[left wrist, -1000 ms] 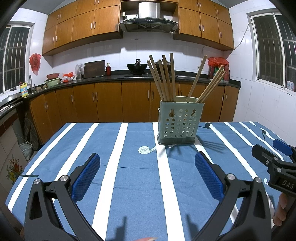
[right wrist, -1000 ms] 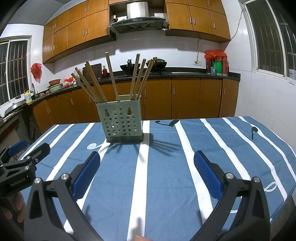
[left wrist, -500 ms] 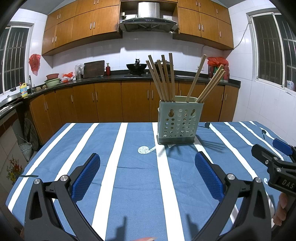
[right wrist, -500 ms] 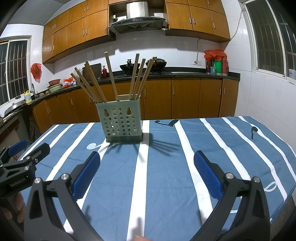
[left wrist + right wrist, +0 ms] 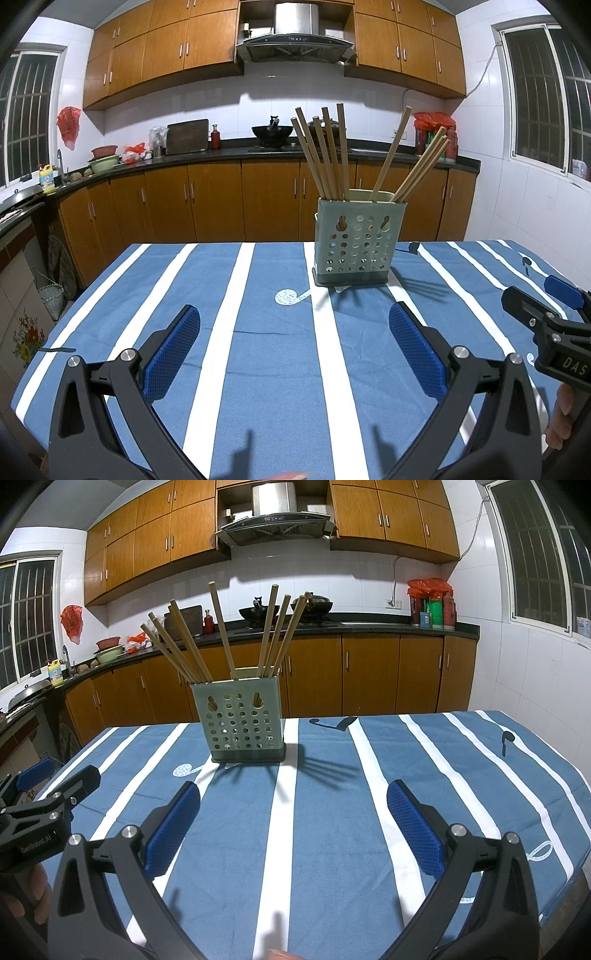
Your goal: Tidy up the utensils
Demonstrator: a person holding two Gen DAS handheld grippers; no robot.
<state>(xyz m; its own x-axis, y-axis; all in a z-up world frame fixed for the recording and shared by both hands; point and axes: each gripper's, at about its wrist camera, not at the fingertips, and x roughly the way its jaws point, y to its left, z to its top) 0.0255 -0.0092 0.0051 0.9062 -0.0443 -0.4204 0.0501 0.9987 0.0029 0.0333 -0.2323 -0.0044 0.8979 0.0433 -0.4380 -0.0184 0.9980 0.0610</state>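
A pale green perforated utensil holder (image 5: 356,243) stands upright on the blue striped tablecloth (image 5: 273,350); it also shows in the right wrist view (image 5: 243,722). Several wooden chopsticks (image 5: 330,155) stand in it, leaning left and right; they also show in the right wrist view (image 5: 221,631). My left gripper (image 5: 293,350) is open and empty, hovering over the cloth short of the holder. My right gripper (image 5: 293,830) is open and empty, at a like distance. Each gripper shows at the edge of the other's view.
The table (image 5: 461,775) ends at the right edge (image 5: 576,849) and left edge (image 5: 33,369). Kitchen cabinets and a dark counter (image 5: 221,155) with a wok, bowls and bottles run behind the table. Windows are on both side walls.
Both grippers stay open and almost still. The holder has shifted very slightly in view, so the cameras have drifted a little.
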